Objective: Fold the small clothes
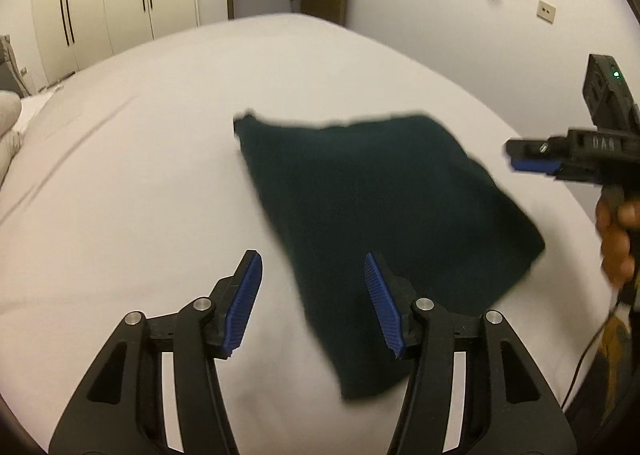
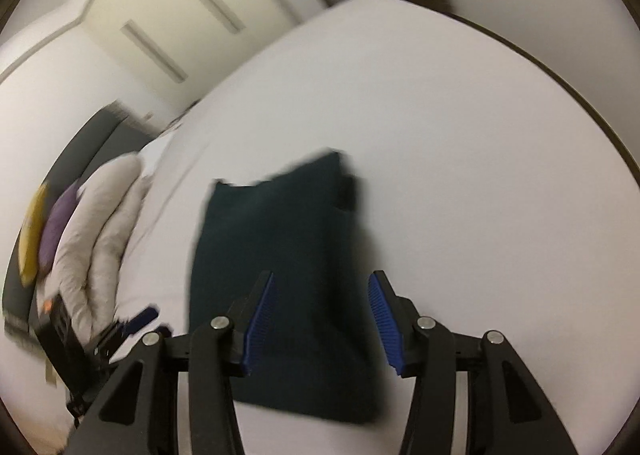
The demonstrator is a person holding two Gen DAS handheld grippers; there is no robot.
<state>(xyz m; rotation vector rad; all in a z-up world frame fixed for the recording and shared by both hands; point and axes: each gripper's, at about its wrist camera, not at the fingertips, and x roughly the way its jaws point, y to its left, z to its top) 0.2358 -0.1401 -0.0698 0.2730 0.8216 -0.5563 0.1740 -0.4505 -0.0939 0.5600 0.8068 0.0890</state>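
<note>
Now a folded dark green garment [image 1: 384, 223] is lying flat on a white bed sheet [image 1: 140, 183]. Both claws are hanging above its near edge: the left gripper [image 1: 314, 295] and right gripper [image 2: 320, 319] are each standing spread, blue pads [image 2: 262, 319] pinching nothing.

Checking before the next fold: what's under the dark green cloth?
The dark green cloth lies folded flat on the white bed sheet, which shows all around it. Nothing bulges, but anything beneath or between its layers is covered.
</note>
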